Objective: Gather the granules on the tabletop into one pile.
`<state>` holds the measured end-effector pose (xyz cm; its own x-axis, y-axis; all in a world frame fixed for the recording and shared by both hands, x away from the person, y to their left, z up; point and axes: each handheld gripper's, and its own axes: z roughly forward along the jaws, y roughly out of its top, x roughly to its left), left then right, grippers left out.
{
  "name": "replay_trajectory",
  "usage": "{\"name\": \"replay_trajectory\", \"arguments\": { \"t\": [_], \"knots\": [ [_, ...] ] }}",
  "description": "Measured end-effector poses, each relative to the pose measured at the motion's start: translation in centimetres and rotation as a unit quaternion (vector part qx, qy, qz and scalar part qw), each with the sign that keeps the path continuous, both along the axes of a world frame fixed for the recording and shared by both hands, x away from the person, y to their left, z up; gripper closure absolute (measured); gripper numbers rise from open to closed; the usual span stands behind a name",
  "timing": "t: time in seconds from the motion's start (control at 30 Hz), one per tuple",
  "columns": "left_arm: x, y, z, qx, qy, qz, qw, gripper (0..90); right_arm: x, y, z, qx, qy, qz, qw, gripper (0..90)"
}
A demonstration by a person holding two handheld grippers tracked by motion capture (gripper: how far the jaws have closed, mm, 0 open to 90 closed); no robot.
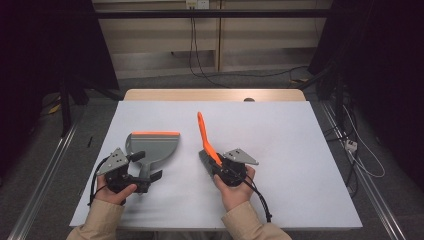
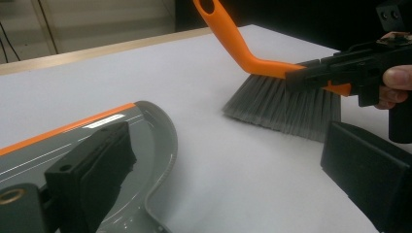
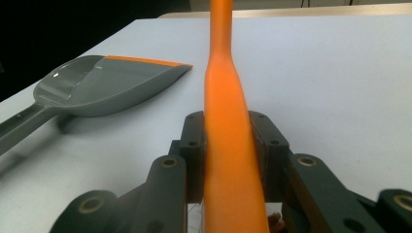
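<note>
Right gripper (image 1: 218, 167) sits just right of centre in the lower half of the high view, and its jaws are clamped tight on the orange brush (image 1: 205, 140), pinching the orange back just above the grey bristles. The handle sticks up and away toward the middle of the frame. In the right gripper view the orange handle (image 3: 228, 145) runs straight up the middle between the two black pads, which press on it from both sides. From the left gripper view the bristles (image 2: 284, 104) hang down at the upper right, tips right at the white table (image 1: 300, 150). The grey dustpan (image 1: 155, 145) with its orange lip lies flat at centre left of the high view. Left gripper (image 1: 149, 167) is down by the dustpan's handle, jaws standing apart, one over the pan and not gripping anything.
</note>
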<state>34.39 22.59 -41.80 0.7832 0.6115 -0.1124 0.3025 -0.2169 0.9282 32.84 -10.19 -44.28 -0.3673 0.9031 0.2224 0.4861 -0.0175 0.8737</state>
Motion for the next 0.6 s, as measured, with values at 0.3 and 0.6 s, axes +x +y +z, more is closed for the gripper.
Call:
{"name": "replay_trajectory", "arguments": {
  "t": [0.3,0.6],
  "knots": [
    [0.0,-0.1,0.0,0.003,-0.002,0.000,1.0000,4.7,-0.3,-0.7,0.2,0.006,0.006,0.005,1.0000,71.3],
    [0.0,0.0,0.1,-0.001,0.000,0.002,1.0000,4.7,0.3,-1.6,2.5,0.015,-0.019,0.051,0.9984,71.4]
  ]
}}
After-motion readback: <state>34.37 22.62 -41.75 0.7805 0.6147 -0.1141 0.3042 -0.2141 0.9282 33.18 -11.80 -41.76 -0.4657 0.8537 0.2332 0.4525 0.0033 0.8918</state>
